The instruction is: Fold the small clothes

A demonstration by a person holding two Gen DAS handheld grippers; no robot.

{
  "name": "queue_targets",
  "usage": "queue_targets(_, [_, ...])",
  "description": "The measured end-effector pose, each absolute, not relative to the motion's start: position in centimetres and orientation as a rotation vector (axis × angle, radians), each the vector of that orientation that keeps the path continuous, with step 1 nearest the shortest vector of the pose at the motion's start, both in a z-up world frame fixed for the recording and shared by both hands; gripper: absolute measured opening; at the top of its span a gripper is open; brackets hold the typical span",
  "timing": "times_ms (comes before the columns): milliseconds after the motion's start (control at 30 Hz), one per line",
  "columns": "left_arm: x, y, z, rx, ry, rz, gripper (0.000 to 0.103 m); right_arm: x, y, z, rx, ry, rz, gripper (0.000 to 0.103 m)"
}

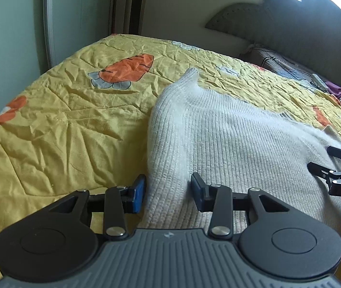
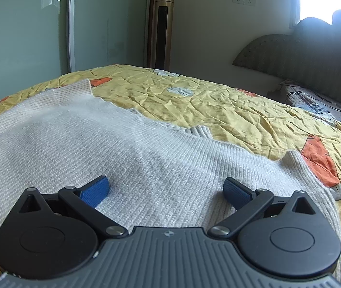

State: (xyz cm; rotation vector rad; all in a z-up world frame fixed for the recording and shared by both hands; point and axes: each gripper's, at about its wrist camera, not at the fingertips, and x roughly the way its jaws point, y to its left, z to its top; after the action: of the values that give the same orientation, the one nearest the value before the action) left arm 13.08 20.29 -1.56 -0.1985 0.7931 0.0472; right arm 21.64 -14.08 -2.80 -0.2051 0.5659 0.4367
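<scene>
Knit grey sweater (image 2: 122, 148) on yellow quilt (image 1: 57, 110), headboard (image 2: 314, 55) behind, left tool (image 1: 168, 192) part-open, seemingly gripping nothing, right tool (image 2: 165, 192) wide open

Only legible text: "DAS" in pale letters on the black body of the right gripper (image 1: 324, 160), seen in the left wrist view. Nothing else readable.

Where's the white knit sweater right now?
The white knit sweater lies spread on the yellow quilt, under the right tongs; its left edge sits between the left tongs.
</scene>
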Motion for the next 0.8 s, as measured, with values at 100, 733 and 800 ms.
queue_targets(100, [13.1, 20.5, -1.7, -0.213, 0.801, 0.048, 0.04, 21.5, -13.8, -2.7, -0.21, 0.573, 0.409, 0.103])
queue_targets(733, [13.5, 21.8, -0.6, -0.215, 0.78, 0.027, 0.066, 18.1, -11.9, -1.3, -0.09, 0.605, 0.376, 0.103])
queue_targets(800, [14.1, 23.1, 0.1, -0.275, 0.762, 0.008, 0.077, 17.1, -10.7, -0.8, -0.107, 0.593, 0.405, 0.103])
